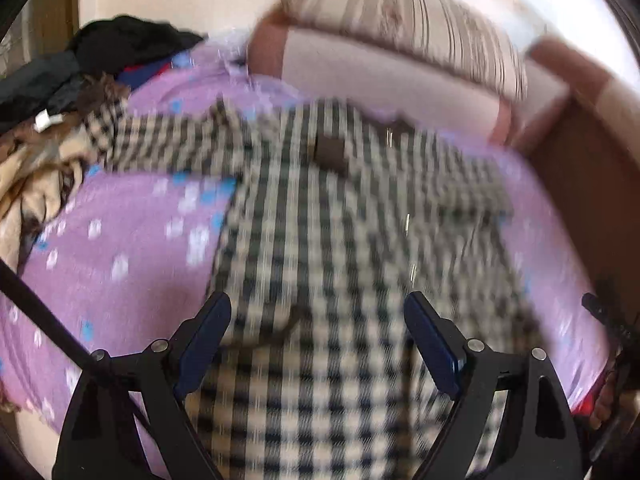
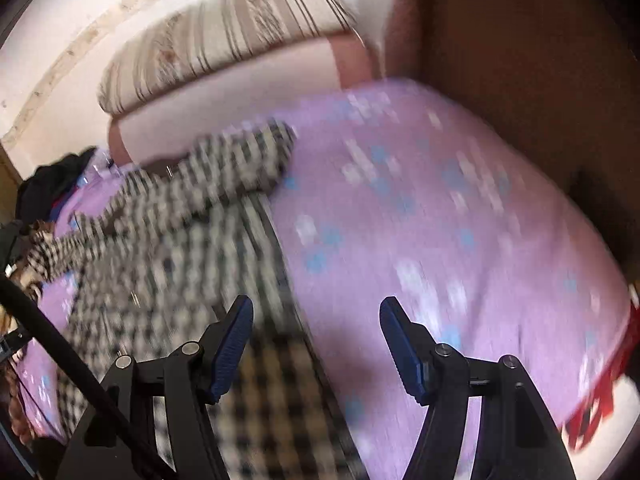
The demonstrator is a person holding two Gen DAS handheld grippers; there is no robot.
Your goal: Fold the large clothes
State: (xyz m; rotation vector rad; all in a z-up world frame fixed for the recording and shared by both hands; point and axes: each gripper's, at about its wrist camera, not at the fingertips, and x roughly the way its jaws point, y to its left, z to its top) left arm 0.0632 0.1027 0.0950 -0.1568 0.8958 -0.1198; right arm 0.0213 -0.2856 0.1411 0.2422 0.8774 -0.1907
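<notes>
We see a large checked garment spread flat on a lilac bedspread, with both tongs wide apart above it and holding nothing.

The black-and-cream checked woven garment (image 1: 320, 216) lies open, a brown collar patch at its far end and one sleeve (image 2: 236, 160) stretched out sideways; its cloth looks soft, though the pictures are blurred. Our left tongs (image 1: 318, 320) hang directly over its lower body, blue ribbed pads spread wide with checked cloth showing between them, whether touching we cannot tell. Our right tongs (image 2: 316, 324) straddle the garment's side edge, left pad over the checks, right pad over the lilac cotton bedspread with white and blue dots (image 2: 460, 220). Beyond both tongs lie a striped beige bolster (image 1: 400, 24) on a pink-and-white cushion (image 1: 380, 68), and far left of the left tongs a heap of dark and tan clothes (image 1: 60, 112).
</notes>
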